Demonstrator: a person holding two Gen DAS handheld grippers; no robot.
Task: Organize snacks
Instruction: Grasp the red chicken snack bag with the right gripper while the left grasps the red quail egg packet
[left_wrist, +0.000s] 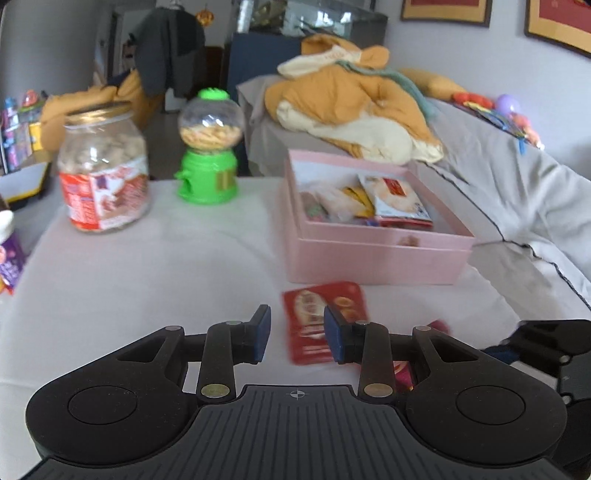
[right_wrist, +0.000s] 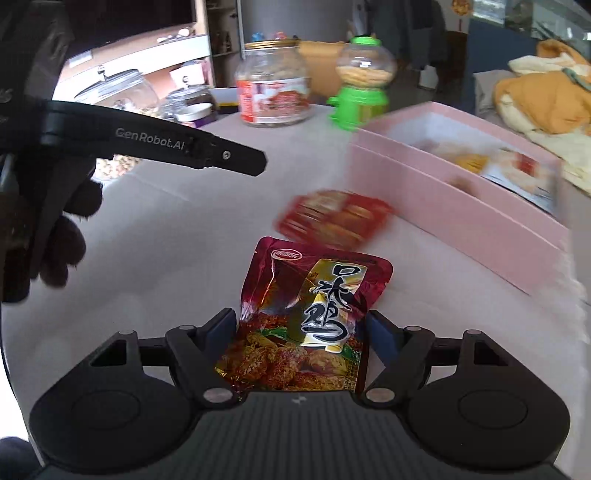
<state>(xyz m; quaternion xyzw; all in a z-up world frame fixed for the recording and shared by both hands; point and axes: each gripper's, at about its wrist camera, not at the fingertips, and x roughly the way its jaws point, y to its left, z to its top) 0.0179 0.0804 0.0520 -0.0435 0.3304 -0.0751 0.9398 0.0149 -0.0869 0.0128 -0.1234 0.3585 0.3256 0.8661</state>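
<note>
Two fingers (right_wrist: 236, 325) of right gripper (right_wrist: 301, 326) clamped on glossy red chicken-snack pouch (right_wrist: 314, 295), long axis aimed far; open pink cardboard box (right_wrist: 461, 206) far right.

Box (left_wrist: 369, 254) right on table (left_wrist: 147, 277); jar (left_wrist: 103, 173), dispenser (left_wrist: 208, 147) behind-left; packet (left_wrist: 317, 317) before box.

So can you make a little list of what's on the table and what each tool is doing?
surface: table with a white cloth
box: pink box, open, snack packets inside
jar: jar with a red label, at the back
dispenser: green dispenser beside the jar
loose packet: red packet lying flat near the box
left tool: nothing between its pads
right tool: dark red pouch between its pads; grip unclear
</note>
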